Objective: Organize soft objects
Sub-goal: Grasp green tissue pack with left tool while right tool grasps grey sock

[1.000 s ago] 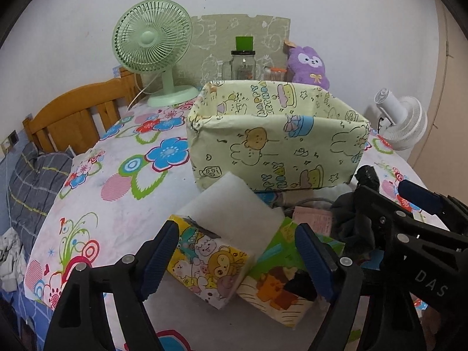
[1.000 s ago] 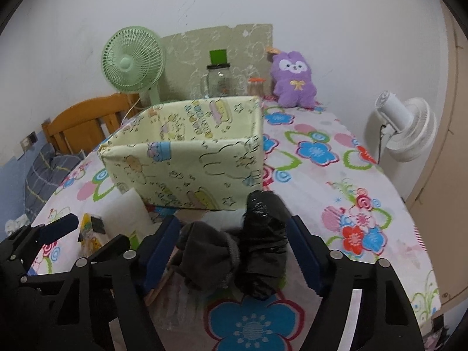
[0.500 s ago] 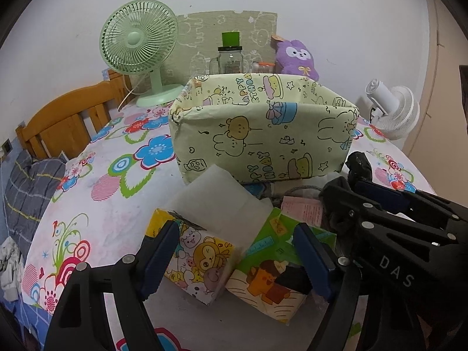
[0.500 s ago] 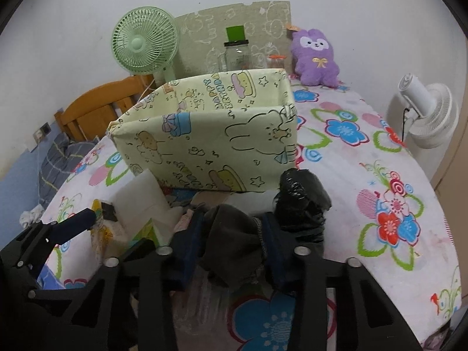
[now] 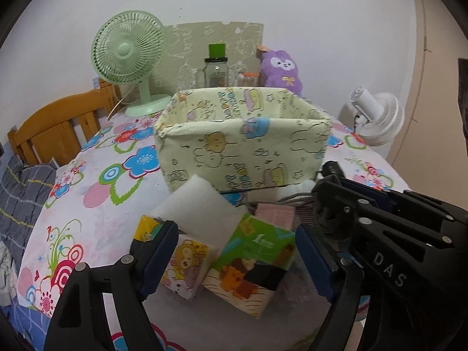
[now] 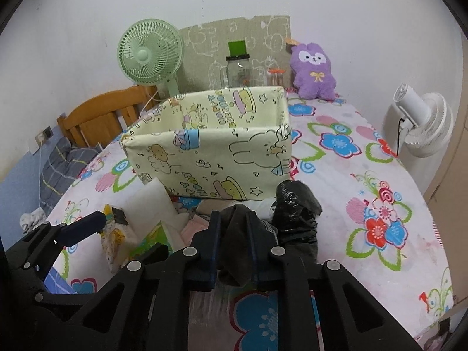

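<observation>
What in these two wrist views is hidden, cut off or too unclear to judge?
- Floor of the pale yellow cartoon-print fabric bin: both views, hidden by its near wall, so its contents are unknown.
- Dark grey cloth bundle: right wrist view, lower part hidden by the right gripper shut on it.
- Pink folded item: left wrist view, mostly covered by the green tissue pack.

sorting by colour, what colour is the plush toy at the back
Purple, with a white face and a yellow bow: the plush toy shows best in the right wrist view.

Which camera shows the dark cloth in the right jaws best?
The right wrist view: the dark cloth sits centred, pinched between the shut jaws of the right gripper. In the left wrist view the right gripper hides nearly all of it.
</observation>
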{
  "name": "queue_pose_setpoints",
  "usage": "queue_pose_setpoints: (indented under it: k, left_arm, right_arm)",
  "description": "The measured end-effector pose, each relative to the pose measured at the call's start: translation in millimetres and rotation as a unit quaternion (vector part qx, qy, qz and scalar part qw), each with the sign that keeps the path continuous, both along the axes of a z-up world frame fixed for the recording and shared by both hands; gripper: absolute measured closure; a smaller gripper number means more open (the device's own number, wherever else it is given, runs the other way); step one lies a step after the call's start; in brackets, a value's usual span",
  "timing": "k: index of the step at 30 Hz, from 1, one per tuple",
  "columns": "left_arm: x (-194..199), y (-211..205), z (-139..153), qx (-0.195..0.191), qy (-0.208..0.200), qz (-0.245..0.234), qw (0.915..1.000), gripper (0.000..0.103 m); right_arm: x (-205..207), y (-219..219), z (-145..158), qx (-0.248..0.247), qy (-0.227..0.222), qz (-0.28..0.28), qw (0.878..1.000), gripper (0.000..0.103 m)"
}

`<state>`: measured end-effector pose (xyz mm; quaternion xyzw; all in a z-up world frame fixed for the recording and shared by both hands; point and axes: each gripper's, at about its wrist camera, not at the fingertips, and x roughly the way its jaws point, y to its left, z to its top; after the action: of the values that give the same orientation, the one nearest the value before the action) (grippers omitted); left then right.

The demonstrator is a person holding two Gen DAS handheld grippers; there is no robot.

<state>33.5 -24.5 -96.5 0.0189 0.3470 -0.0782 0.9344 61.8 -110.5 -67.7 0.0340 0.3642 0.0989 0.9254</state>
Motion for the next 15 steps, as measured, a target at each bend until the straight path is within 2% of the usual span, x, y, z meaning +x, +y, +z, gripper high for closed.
queue_pose_setpoints:
  k: [11,15]
  left_arm:
    - [3.8,-11.1,-10.6,-0.001,0.017,-0.013,0.9998,0.016]
    - [7.9,-10.6,-14.6,-0.003,0.023,-0.014,0.9996,0.023]
  right_arm:
    - [-7.3,2.6,-1.9,-0.005,0.004,0.002,1.0,0.085]
    - [-5.2,4.7,-4.8,-0.007,0.008,0.003,1.0,0.085]
